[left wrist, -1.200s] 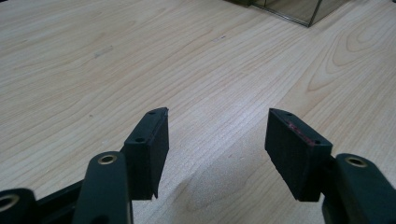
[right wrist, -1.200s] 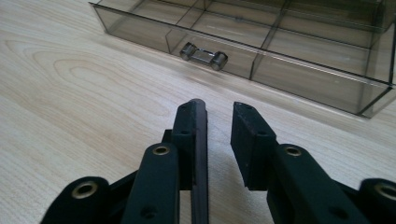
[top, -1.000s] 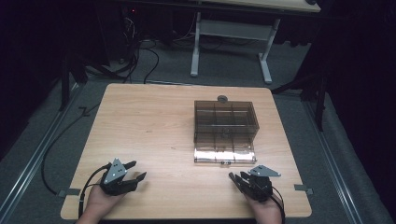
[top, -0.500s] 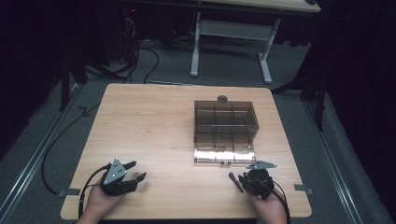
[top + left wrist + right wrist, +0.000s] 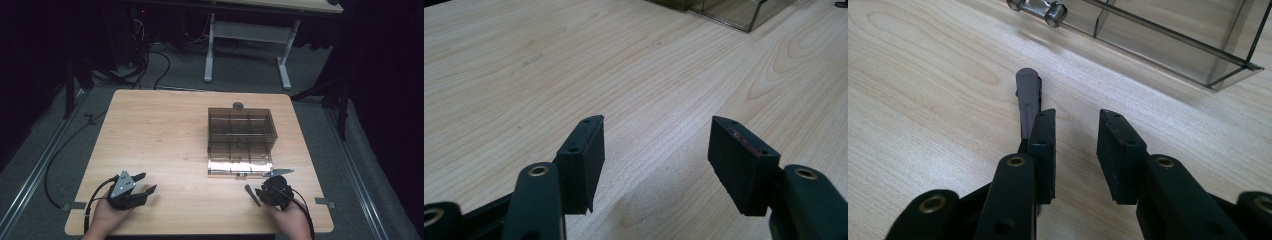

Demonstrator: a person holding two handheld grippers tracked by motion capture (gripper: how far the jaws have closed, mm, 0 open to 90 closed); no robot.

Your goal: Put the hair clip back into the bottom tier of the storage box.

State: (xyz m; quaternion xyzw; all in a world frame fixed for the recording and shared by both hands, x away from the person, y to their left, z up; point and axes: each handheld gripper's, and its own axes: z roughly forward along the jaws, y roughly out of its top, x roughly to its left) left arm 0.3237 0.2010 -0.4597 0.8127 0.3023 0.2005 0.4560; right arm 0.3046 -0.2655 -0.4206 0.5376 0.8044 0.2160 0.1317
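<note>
A smoky transparent box (image 5: 240, 140) with several compartments stands right of the table's middle, and its metal latch (image 5: 1040, 10) faces the near edge. A short dark grey peg (image 5: 252, 195) lies flat on the wood in front of the box. My right gripper (image 5: 264, 192) sits just right of the peg, turned on its side. In the right gripper view the peg (image 5: 1028, 96) lies outside the left jaw, and the right gripper (image 5: 1075, 131) stands open with a narrow empty gap. My left gripper (image 5: 145, 184) rests near the front left, wide open over bare wood (image 5: 656, 135).
A small round grey object (image 5: 238, 105) lies on the table just behind the box. The wooden table (image 5: 155, 130) has its near edge close behind both hands. A corner of the box (image 5: 734, 11) stands far ahead of the left gripper.
My right gripper has rolled onto its side and shifted slightly right, leaving the dark peg lying on the table beside it. The left gripper has not moved.
</note>
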